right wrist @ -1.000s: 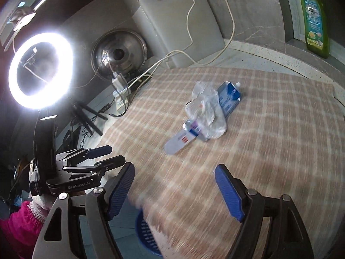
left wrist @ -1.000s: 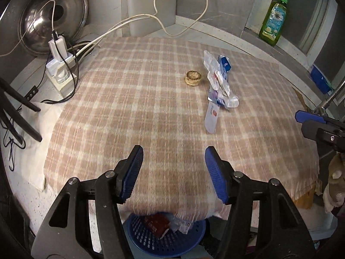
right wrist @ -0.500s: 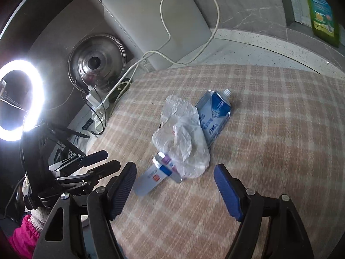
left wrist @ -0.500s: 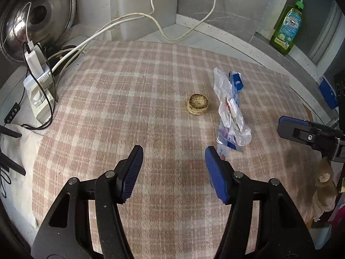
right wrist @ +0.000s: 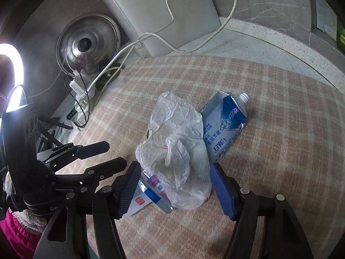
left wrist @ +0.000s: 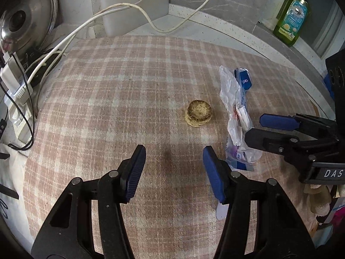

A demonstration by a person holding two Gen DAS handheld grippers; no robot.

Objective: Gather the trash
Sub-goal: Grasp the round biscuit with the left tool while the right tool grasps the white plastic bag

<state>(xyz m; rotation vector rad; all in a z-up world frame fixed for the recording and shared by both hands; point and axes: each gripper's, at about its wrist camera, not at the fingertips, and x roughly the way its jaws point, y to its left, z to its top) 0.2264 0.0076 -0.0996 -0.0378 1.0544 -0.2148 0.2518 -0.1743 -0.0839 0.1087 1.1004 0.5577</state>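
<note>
A plaid cloth (left wrist: 120, 99) in pale pink and cream covers the counter, and every place here is given from it. On its right half, as the left wrist camera sees it, the trash lies in one loose heap.

The largest piece is a crumpled white plastic bag (right wrist: 179, 151), thin, creased and half see-through, draped over the middle of the heap. Its long axis runs from the near edge of the cloth toward the far edge.

Next is a flattened blue and white toothpaste tube (right wrist: 224, 127), printed with blue lettering. It lies flat on the cloth touching the bag's right side, its threaded white neck, with no cap on it, pointing to the far right corner of the cloth and its tail toward the near edge, tucked under the bag.

A slimmer white tube (right wrist: 142, 200) with blue and purple bands pokes out from under the bag's near end, its long axis slanting across the cloth.

The smallest item is a round, tan, crusty puck (left wrist: 199, 116), lying flat near the cloth's centre, just left of the bag and apart from it.

The right gripper (right wrist: 172, 192) hangs low over the near end of the heap, its jaws closing with the bag and slim tube between the blue pads, neither pad pressing yet. The left gripper (left wrist: 172, 174) hovers over bare cloth short of the puck, jaws partly apart and closing on nothing.
</note>
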